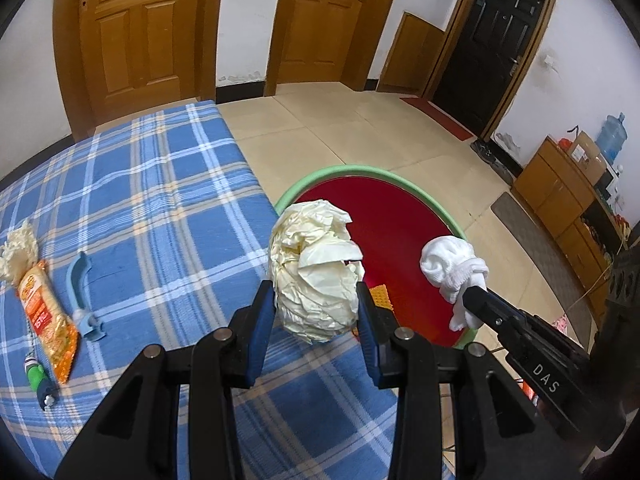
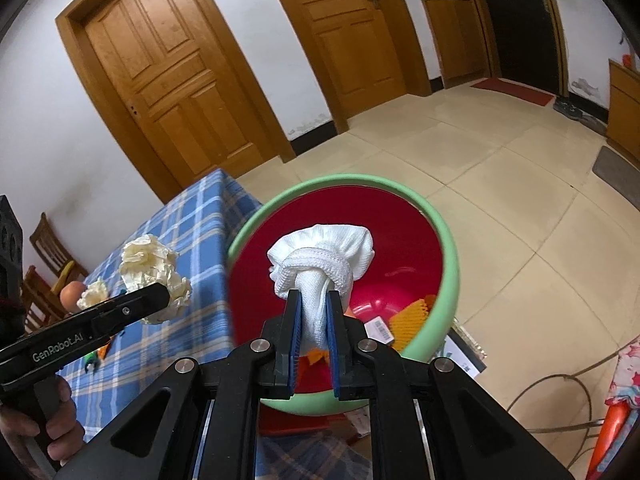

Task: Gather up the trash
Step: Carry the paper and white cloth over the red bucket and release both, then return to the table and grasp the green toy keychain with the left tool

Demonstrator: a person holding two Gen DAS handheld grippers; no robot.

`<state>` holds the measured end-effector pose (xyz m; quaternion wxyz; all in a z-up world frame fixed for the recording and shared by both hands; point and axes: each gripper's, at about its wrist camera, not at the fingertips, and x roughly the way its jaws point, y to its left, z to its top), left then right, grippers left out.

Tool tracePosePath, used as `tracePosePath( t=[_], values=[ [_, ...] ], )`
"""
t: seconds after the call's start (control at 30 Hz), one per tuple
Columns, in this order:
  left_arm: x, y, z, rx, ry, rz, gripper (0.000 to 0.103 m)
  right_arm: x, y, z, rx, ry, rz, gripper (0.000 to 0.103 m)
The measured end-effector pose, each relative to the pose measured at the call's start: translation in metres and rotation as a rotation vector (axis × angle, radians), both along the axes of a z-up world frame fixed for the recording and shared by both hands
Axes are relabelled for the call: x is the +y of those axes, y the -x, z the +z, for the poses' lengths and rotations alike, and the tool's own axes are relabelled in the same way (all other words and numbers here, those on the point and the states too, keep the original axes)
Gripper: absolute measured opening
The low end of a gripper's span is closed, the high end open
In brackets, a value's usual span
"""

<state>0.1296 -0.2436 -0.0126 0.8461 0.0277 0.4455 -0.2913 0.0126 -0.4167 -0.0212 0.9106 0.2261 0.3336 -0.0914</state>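
Two paper wads [image 1: 316,276] [image 1: 18,248] – one basin [image 1: 340,170]

We saw even, soft indoor light with faint shadows; fisheye bending curved the doors [image 1: 132,36], and black vignetting darkened the corners.

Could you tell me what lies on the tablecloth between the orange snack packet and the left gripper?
A light blue plastic handle-shaped piece lies there, beside the snack packet; otherwise bare checked cloth up to the left gripper, per the left wrist view.
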Motion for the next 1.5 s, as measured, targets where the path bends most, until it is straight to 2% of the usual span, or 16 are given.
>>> tracePosePath(
  t=[0.1,0.23,0.5,0.67,0.87,1.1,1.5],
  values=[
    [-0.006,0.0,-0.001,0.002,-0.005,-0.01,0.039,-0.004,-0.001,-0.003,0.005,-0.009,-0.005,0.015],
    [-0.012,0.001,-0.003,0.004,-0.01,-0.027,0.039,-0.01,0.002,-0.004,-0.006,-0.03,-0.022,0.027],
    [-0.027,0.001,-0.005,0.0,-0.016,-0.064,0.04,-0.018,0.008,0.0,-0.018,-0.03,-0.051,0.028],
    [-0.03,0.0,-0.004,0.008,-0.007,-0.056,0.058,-0.021,0.011,0.001,-0.018,-0.031,-0.066,0.028],
    [-0.024,0.003,-0.002,0.011,-0.005,-0.032,0.06,-0.022,0.015,0.004,-0.023,-0.031,-0.071,0.028],
    [-0.002,0.009,0.002,0.01,0.002,0.014,0.06,-0.015,0.017,0.006,-0.026,-0.028,-0.059,0.029],
    [0.065,0.014,0.009,-0.008,0.005,0.155,0.06,0.015,0.017,0.014,-0.04,-0.023,-0.002,0.039]
  ],
)
